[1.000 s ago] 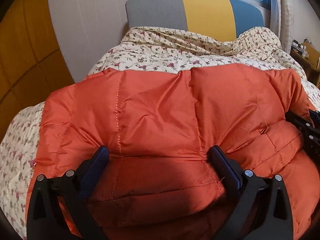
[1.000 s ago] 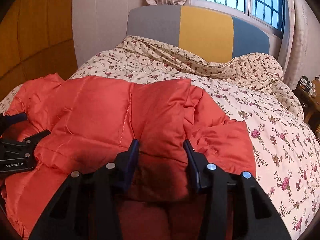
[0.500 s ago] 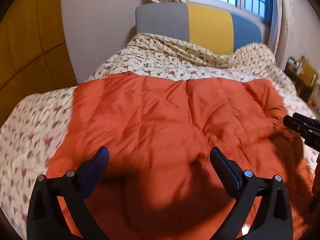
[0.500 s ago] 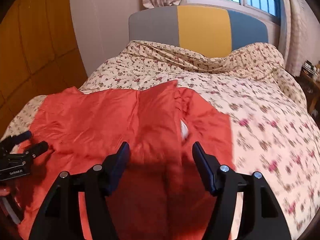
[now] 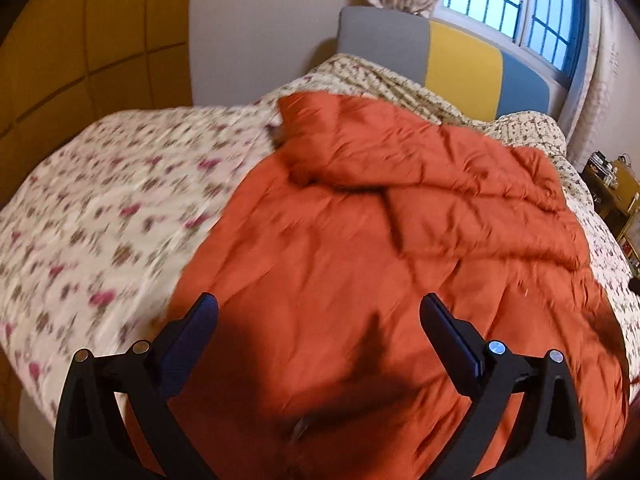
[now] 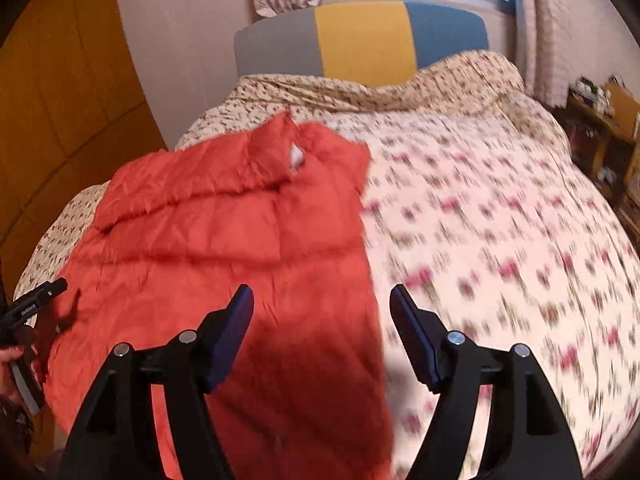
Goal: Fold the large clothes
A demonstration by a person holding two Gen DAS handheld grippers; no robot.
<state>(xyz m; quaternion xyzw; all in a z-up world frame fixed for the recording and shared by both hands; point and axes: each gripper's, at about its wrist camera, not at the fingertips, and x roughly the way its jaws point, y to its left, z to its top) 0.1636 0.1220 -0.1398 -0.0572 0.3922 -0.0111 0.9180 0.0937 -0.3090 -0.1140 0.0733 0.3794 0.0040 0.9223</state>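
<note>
Lying spread across the floral bedspread (image 6: 480, 220), an orange puffer jacket (image 5: 360, 240) with both grippers clear above it.

From where I stand, the jacket covers the near half of the bed, its collar end (a small white label shows there) toward the grey, yellow and blue headboard (image 6: 360, 36). The left gripper (image 5: 318, 316) hangs over the jacket's near part, jaws spread wide, nothing between its blue pads. The right gripper (image 6: 322, 304) sits over the jacket's right edge, where orange meets the bedspread; its jaws are opening and grip nothing. Both views are blurred.
</note>
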